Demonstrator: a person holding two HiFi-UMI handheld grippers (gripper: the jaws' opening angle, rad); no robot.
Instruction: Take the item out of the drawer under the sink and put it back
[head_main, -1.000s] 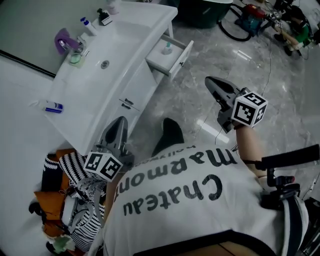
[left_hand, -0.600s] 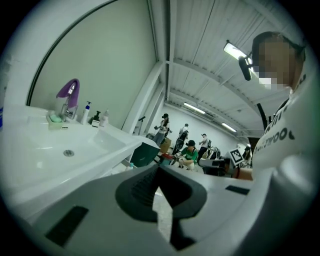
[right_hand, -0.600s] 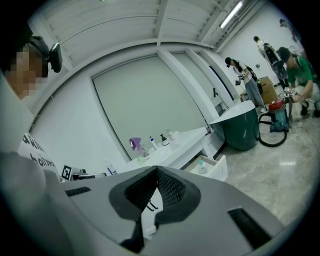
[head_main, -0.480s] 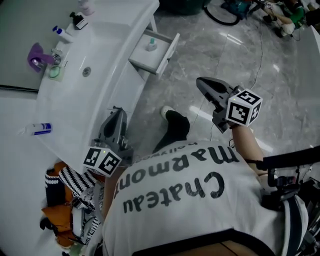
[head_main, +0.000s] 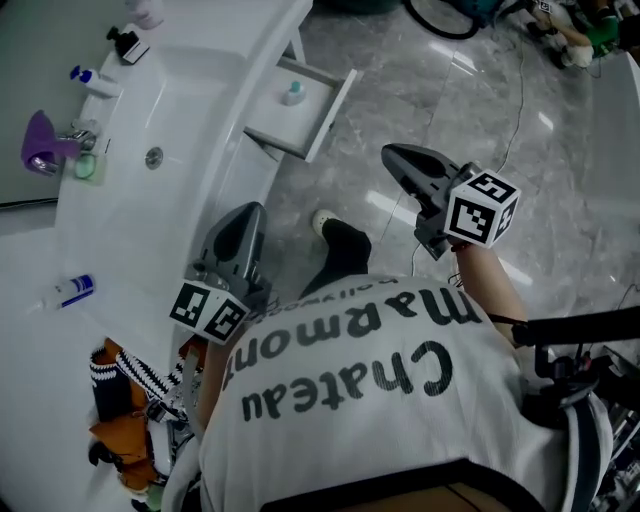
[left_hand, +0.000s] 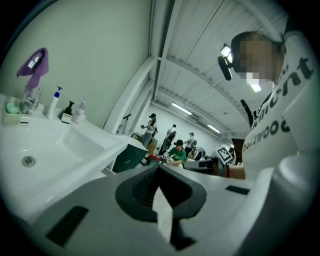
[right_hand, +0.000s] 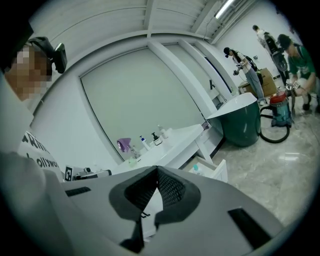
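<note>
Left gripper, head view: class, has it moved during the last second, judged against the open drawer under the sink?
Yes. The left gripper has moved forward along the vanity front towards the open drawer. The gap between them is now smaller.

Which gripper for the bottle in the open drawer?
Likely right: the right gripper has clear floor to the drawer and its view shows the bottle; the left gripper faces the sink.

Purple cloth (head_main: 40, 140), blue-capped tube (head_main: 70, 291), striped fabric (head_main: 135, 372)
</note>
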